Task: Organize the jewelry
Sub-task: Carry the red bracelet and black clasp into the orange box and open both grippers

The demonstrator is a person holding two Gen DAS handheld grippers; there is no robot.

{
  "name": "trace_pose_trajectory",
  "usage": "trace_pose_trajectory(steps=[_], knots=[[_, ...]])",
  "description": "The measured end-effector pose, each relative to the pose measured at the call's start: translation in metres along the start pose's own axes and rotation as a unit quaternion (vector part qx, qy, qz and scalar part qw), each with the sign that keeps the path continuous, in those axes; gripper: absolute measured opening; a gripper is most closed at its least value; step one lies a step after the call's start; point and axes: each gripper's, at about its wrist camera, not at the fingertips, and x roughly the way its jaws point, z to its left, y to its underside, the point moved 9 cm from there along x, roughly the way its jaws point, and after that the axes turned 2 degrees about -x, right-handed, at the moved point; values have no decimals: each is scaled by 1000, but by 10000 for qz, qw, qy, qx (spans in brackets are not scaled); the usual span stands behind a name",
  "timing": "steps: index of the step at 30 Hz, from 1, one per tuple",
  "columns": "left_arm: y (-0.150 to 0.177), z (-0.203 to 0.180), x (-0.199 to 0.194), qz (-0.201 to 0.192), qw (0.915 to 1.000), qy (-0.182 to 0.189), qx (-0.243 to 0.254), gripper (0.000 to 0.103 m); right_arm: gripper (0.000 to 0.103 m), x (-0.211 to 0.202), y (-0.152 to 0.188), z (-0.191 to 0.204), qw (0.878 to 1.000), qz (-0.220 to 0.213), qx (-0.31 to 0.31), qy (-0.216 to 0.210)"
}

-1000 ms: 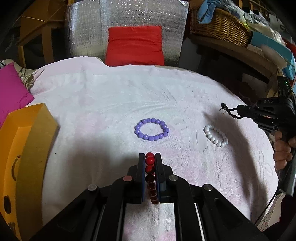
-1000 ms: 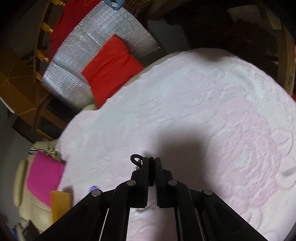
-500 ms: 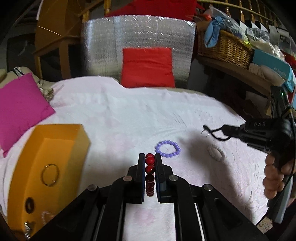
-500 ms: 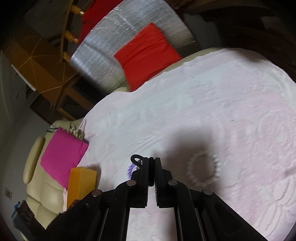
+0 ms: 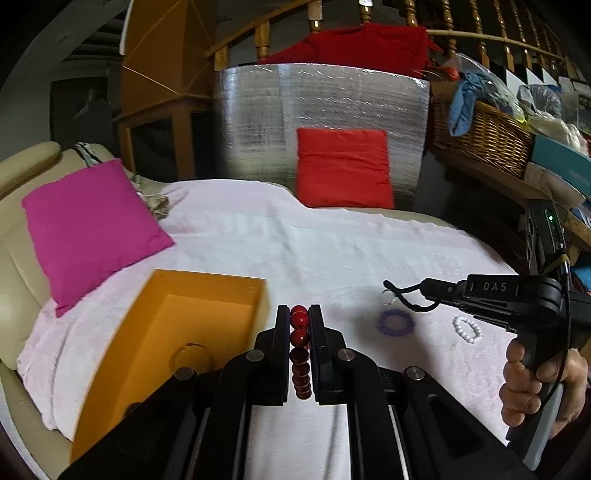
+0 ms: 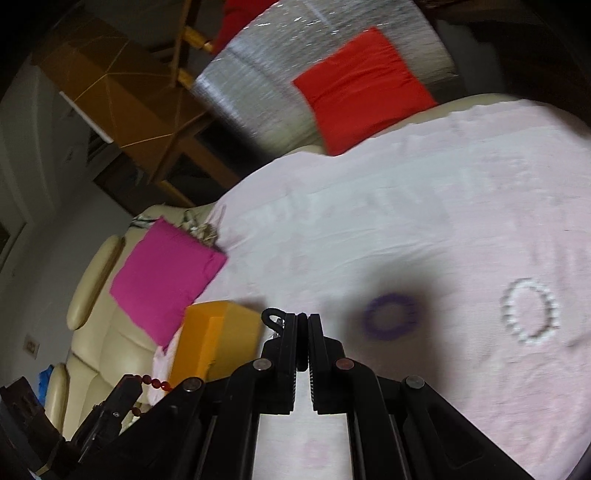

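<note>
Overhead, the left gripper pinches a red bead bracelet beside the orange box; the right gripper, clamped shut, grips a small black clasp. Best to release directly above the box's opening.

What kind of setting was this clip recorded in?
Most likely a lived-in home room: a cream sofa with a pink cushion, a pink cloth-covered surface used as a worktop, a wooden stair railing and a cluttered wicker basket behind.
</note>
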Motion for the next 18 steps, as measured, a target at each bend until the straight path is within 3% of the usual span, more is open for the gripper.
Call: trace_pose_trajectory(steps=[11, 18], knots=[[-12, 104, -23, -135, 9968, -748, -263, 10, 6, 56, 28, 89, 9962, 384, -597, -512], [7, 165, 4, 280, 9934, -1003, -478, 10, 6, 93, 41, 124, 9919, 537, -1063, -432]])
